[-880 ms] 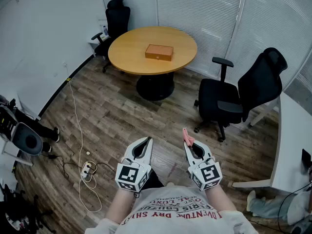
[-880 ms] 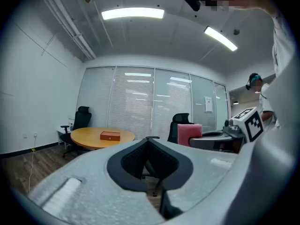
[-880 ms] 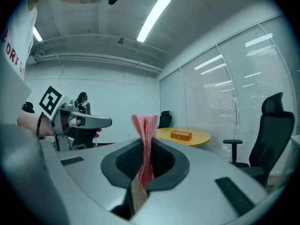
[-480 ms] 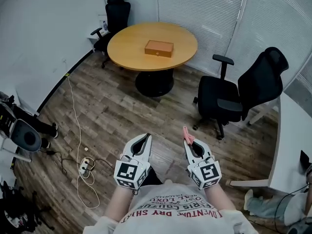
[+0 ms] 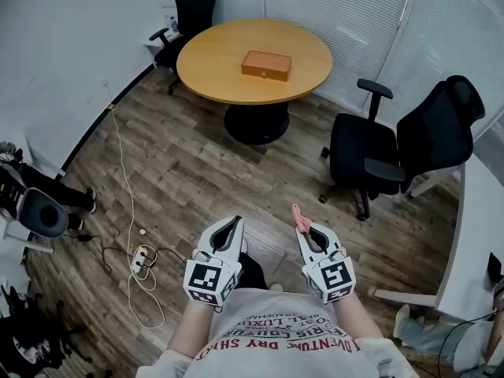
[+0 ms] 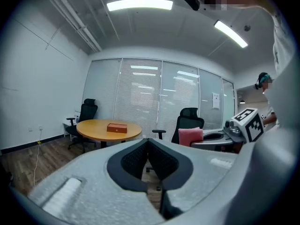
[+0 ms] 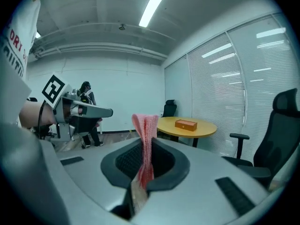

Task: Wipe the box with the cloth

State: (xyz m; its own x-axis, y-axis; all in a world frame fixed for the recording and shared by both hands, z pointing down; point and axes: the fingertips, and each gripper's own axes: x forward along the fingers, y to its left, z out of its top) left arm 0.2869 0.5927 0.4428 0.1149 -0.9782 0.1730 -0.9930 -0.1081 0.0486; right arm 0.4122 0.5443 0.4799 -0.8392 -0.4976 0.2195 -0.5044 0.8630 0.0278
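Note:
An orange-brown box (image 5: 266, 64) lies flat on the round wooden table (image 5: 213, 61) at the far side of the room; it also shows small in the left gripper view as the box (image 6: 116, 128) and in the right gripper view as the box (image 7: 186, 124). My right gripper (image 5: 300, 225) is shut on a pink cloth (image 5: 298, 216), which stands up between its jaws as the cloth (image 7: 146, 139). My left gripper (image 5: 233, 224) is shut with nothing in it. Both are held near my chest, far from the table.
A black office chair (image 5: 394, 153) stands right of the table, another black chair (image 5: 187, 6) behind it at the wall. A white cable and power strip (image 5: 140, 258) lie on the wooden floor at left. A white desk edge (image 5: 472, 242) runs along the right.
The view has shifted slightly toward the table and to the left; the table and box sit a bit higher and further right in the picture. Both grippers keep their pose, the cloth still held.

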